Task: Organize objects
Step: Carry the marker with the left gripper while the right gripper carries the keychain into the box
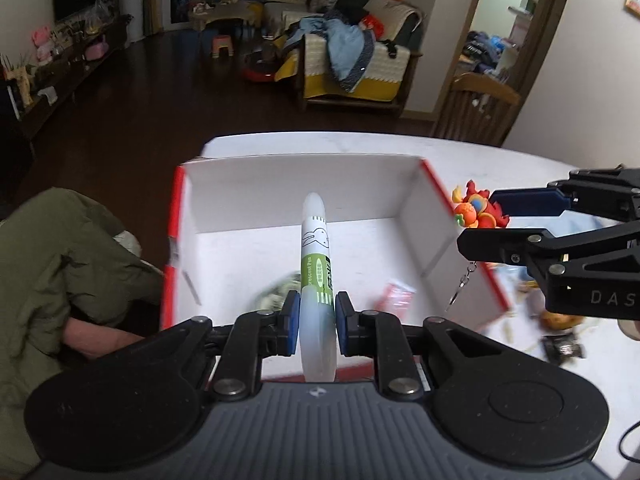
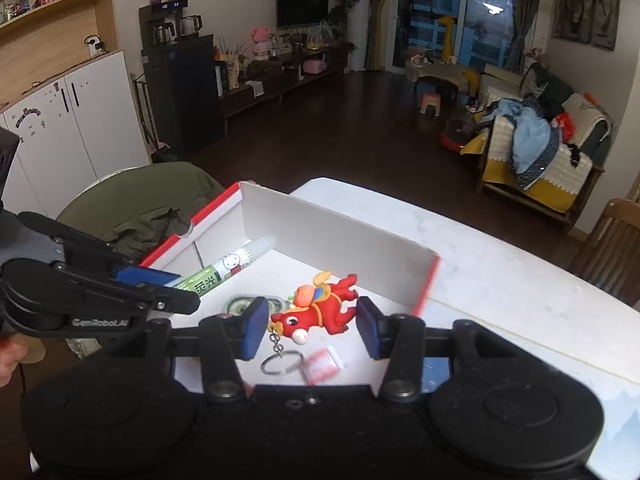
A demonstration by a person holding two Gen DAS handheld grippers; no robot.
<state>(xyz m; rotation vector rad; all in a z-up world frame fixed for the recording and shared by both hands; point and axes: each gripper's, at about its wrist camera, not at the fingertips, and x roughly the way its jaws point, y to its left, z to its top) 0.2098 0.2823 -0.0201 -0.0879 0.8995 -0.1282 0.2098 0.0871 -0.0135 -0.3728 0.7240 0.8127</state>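
— Where's the left gripper [image 1: 317,322]?

— Over the open white box with red edges [image 1: 248,196], which sits on the pale marble table [image 2: 500,280]. Its blue pads are clamped on a translucent highlighter pen [image 1: 315,264] with a green label and a little rabbit drawing; the pen points forward along the fingers, its rounded tip above the box floor.

— And the right gripper [image 2: 312,330]?

— Its jaws stand apart, with the red horse keychain [image 2: 320,308] between the two blue pads. The horse looks clear of both pads in the right wrist view, though whether one just brushes it I cannot tell. Its chain and metal ring [image 2: 282,362] dangle below the head.

— Is the keychain inside the box?

— It's over the box's near right part — in the left wrist view it shows at the right wall's top edge, by the right gripper's fingers.

— Anything already on the box floor?

— A small red-and-white packet [image 2: 322,364] and a blurry greenish round item [image 2: 240,305]. A green jacket [image 1: 48,264] hangs to the box's left.
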